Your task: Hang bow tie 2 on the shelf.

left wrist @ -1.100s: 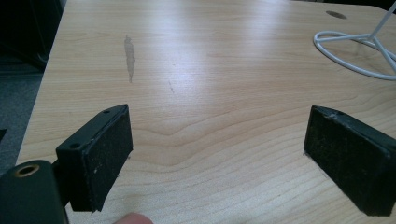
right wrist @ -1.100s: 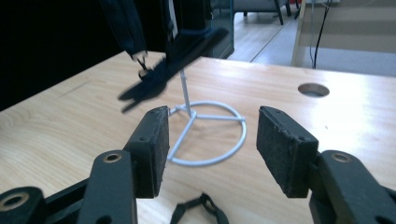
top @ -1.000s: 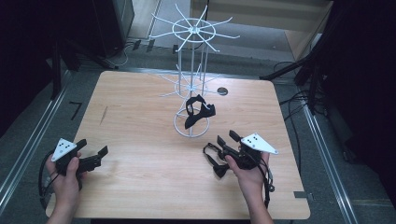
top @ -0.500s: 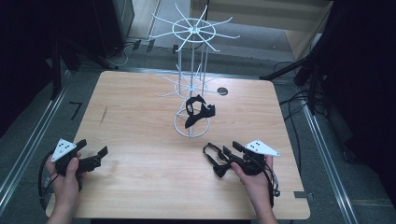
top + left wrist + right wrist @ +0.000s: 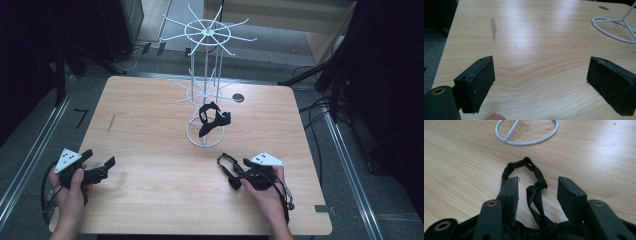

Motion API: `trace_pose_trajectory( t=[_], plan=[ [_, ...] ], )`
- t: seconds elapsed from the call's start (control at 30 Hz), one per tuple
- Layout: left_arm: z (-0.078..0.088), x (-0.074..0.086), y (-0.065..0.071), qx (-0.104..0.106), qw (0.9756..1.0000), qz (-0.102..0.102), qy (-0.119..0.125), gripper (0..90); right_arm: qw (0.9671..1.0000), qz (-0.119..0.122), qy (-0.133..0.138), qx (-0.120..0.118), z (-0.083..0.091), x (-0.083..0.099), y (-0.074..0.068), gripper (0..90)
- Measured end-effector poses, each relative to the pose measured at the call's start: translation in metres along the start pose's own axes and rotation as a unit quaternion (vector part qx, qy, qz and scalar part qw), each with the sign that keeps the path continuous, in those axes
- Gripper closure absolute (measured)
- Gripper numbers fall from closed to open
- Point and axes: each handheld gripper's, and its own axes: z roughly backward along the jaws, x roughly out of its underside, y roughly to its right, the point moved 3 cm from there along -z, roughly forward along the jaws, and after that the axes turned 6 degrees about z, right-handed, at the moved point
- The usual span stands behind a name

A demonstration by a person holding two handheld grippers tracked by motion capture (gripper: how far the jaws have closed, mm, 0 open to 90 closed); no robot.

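A light wooden surface point(image 5: 150, 130) carries a white wire rack point(image 5: 205, 85) with spokes fanning out from its rings, a second black strap item point(image 5: 212, 119) hanging low on the rack above its round base, and a small dark round hole point(image 5: 238, 97) near the far edge.

Left tool point(image 5: 540, 82) rests with jaws wide apart; right tool point(image 5: 537, 192) sits low, jaws having just narrowed.

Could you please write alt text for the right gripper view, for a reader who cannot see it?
A black strap lies on a wooden table between the right gripper's two black jaws, which have just been closing but do not press on it. Beyond it sits the ring base of a white wire stand.
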Motion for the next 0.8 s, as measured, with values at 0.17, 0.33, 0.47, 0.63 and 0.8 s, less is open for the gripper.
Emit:
trace_pose_trajectory(
  t=[0.17,0.33,0.47,0.63,0.8],
  plan=[
    [0.0000,-0.0001,-0.0001,0.001,1.0000,0.001,-0.001,8.4,0.9997,-0.010,-0.018,-0.012,-0.0029,0.0040,0.0021,59.1],
    [-0.0001,-0.0001,-0.0003,0.001,1.0000,0.001,-0.001,8.4,0.9996,-0.004,-0.027,-0.007,-0.0051,0.0064,0.0038,66.4],
    [-0.0002,-0.0001,-0.0003,0.001,1.0000,0.002,-0.002,8.4,0.9995,-0.003,-0.031,-0.009,-0.0051,0.0065,0.0039,74.7],
    [-0.0003,-0.0001,-0.0004,0.002,1.0000,0.002,-0.002,8.4,0.9996,-0.003,-0.027,0.006,-0.0027,0.0049,0.0063,84.2],
    [-0.0003,-0.0001,-0.0005,0.002,1.0000,0.003,-0.002,8.4,0.9995,-0.006,-0.028,0.009,-0.0019,0.0053,0.0070,80.9]
  ],
)
